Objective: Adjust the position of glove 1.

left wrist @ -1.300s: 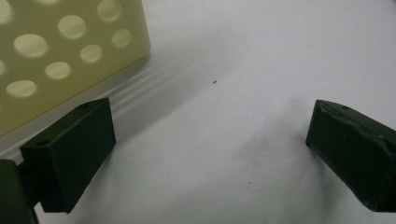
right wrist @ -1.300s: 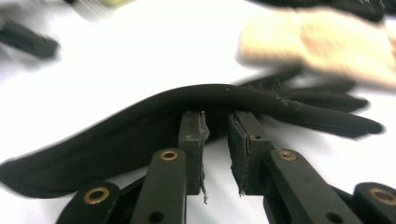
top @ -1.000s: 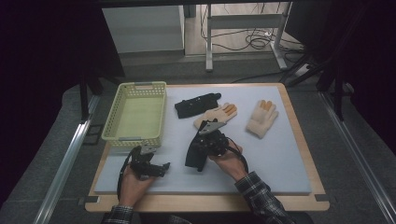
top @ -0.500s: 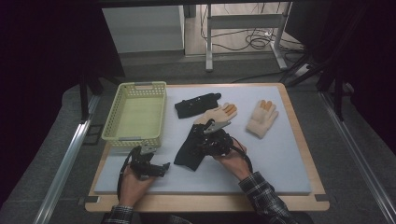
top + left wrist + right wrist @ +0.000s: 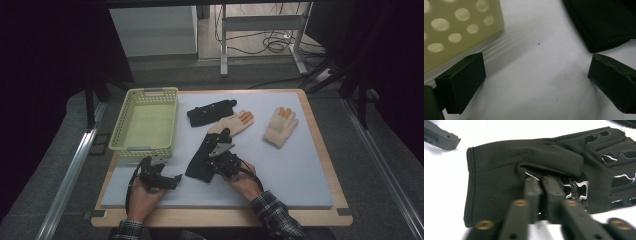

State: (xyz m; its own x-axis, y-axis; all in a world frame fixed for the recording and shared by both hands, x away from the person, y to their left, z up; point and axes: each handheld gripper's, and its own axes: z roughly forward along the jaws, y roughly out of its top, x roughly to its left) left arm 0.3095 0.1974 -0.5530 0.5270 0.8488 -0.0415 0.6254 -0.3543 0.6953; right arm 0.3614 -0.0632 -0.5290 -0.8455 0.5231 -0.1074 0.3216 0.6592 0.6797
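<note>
Pinching the black glove (image 5: 524,180) now, right gripper (image 5: 541,185) down on it near the middle of the mat (image 5: 300,170), jaws just closed and clamped on a fold of fabric by the cuff. Sitting right of the yellow basket (image 5: 145,122), with its fingers reaching toward the far side and touching the cream glove (image 5: 232,122). Waiting at the near left, left gripper (image 5: 534,82) with jaws spread wide over bare mat, grasping nothing, basket corner just beside one jaw. Looking thin, that bite: only a pinch of cloth, so likely to slip free on the lift. Could also drag the cream glove along, given the contact. Another black glove (image 5: 210,112) and a second cream glove (image 5: 280,125) lying farther off, well clear. Risk too of snagging the basket rim if carried low.
</note>
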